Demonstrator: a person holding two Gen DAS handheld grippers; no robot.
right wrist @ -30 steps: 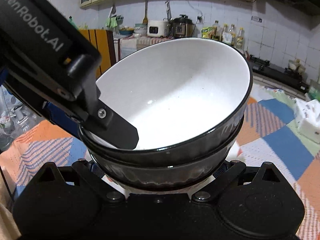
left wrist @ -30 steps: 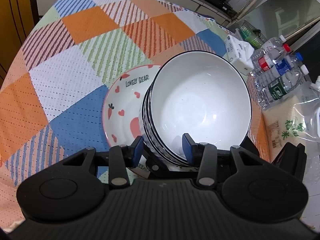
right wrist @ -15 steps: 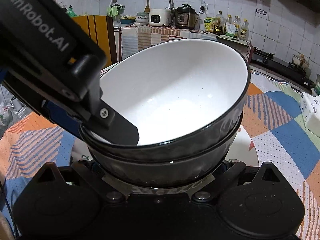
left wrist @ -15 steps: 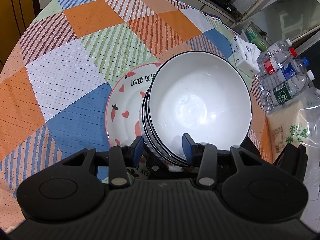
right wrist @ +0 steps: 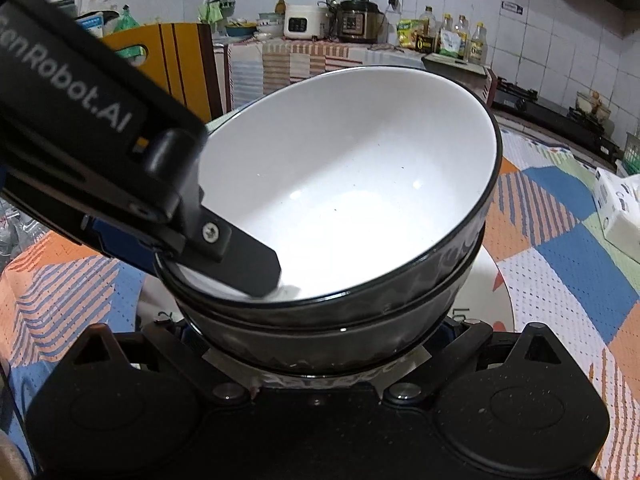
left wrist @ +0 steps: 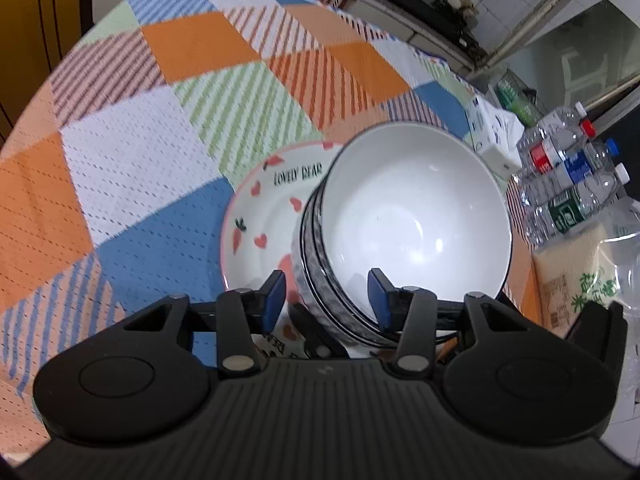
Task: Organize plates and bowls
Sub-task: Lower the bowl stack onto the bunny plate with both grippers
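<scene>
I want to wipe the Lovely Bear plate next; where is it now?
In the left wrist view the Lovely Bear plate lies on the patchwork tablecloth, under and left of the stacked black-rimmed bowls.

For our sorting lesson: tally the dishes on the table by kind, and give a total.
Bowls: 2, black outside, nested
Plates: 1, with hearts
Total: 3

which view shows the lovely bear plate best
The left wrist view. There the plate shows its pink rim, hearts, carrots and lettering beside the stacked bowls. In the right wrist view the bowls hide nearly all of it; only a white sliver of plate shows at the right.
</scene>
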